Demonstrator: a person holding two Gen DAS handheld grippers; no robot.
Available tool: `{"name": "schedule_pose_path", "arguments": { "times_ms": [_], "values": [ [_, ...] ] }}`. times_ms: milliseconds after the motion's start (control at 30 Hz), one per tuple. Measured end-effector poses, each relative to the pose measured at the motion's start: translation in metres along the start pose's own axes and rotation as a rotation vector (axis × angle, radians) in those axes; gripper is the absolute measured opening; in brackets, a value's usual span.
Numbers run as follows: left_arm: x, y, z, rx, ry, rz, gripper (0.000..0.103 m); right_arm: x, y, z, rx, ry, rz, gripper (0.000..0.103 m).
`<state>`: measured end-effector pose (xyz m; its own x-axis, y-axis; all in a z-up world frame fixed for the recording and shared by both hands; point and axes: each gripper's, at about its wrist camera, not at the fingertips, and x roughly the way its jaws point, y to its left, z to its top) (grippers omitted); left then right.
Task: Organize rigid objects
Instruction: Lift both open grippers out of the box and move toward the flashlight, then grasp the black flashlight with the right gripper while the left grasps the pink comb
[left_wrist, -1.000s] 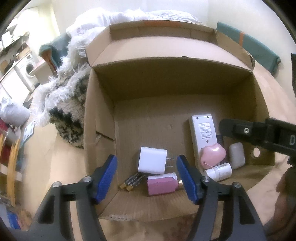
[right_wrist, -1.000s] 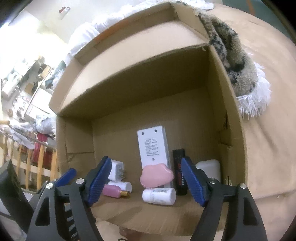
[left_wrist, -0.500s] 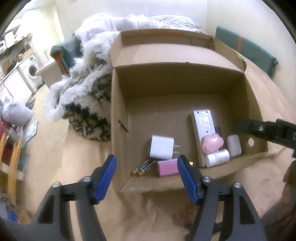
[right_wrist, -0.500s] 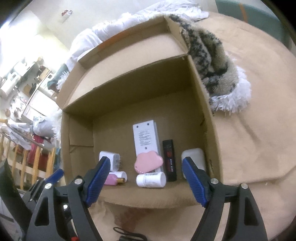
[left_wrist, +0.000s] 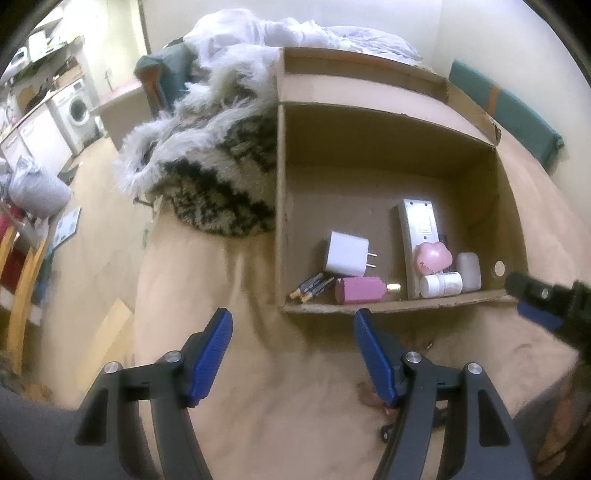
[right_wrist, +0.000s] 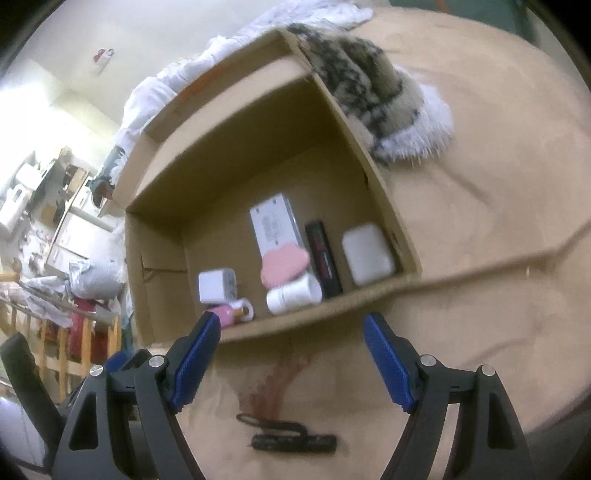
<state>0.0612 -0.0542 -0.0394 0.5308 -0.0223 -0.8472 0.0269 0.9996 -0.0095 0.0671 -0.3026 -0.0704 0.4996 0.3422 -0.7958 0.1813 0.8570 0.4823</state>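
One cardboard box (left_wrist: 391, 162) sits open on a tan-covered bed (left_wrist: 258, 387), with one shaggy black-and-white throw (left_wrist: 221, 177) bunched against its side. Inside, everything lies along the near wall, largest first: one long white remote-like device (right_wrist: 275, 225) lying label up, its print too small and blurred to read; one white rounded case (right_wrist: 367, 253) in the corner; one white plug adapter (left_wrist: 347, 254) with two prongs; one pink cloud-shaped item (right_wrist: 284, 264) resting on the near end of the white device; one pink bottle (left_wrist: 360, 290) with a gold tip, lying on its side; one black stick-shaped item (right_wrist: 323, 254) with red lettering I cannot make out; one small white bottle (right_wrist: 293, 295) on its side, its label illegible; and what look like three small batteries (left_wrist: 312, 288), though the view is soft there. Outside the box, one dark clip-like object (right_wrist: 291, 439) lies on the bed cover.

Both tools hang over the bed in front of the box. The left tool (left_wrist: 291, 350) has its blue pads parted moderately, nothing between them. The right tool (right_wrist: 291, 354) is spread wider, likewise empty and touching nothing.
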Motion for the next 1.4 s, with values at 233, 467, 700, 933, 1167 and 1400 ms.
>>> {"name": "schedule_pose_path", "arguments": {
  "times_ms": [233,467,700,933,1167,1400],
  "values": [
    [-0.011,0.015,-0.011,-0.061,0.010,-0.019,0.065,0.005,0.006,-0.021,-0.007,0.028,-0.014,0.085],
    [-0.013,0.024,-0.019,-0.107,0.035,-0.007,0.065,0.012,0.011,-0.038,-0.020,0.062,-0.026,0.085],
    [-0.010,0.031,-0.021,-0.152,0.073,-0.017,0.065,0.030,0.004,-0.052,0.030,0.142,-0.034,0.085],
    [-0.005,0.039,-0.020,-0.210,0.108,-0.034,0.065,0.056,0.014,-0.069,-0.025,0.268,-0.105,0.085],
    [-0.008,0.035,-0.018,-0.214,0.112,-0.054,0.065,0.075,0.037,-0.104,-0.157,0.327,-0.210,0.103],
    [-0.008,0.030,-0.020,-0.184,0.111,-0.037,0.065,0.104,0.061,-0.116,-0.333,0.328,-0.355,0.103]
  ]
}}
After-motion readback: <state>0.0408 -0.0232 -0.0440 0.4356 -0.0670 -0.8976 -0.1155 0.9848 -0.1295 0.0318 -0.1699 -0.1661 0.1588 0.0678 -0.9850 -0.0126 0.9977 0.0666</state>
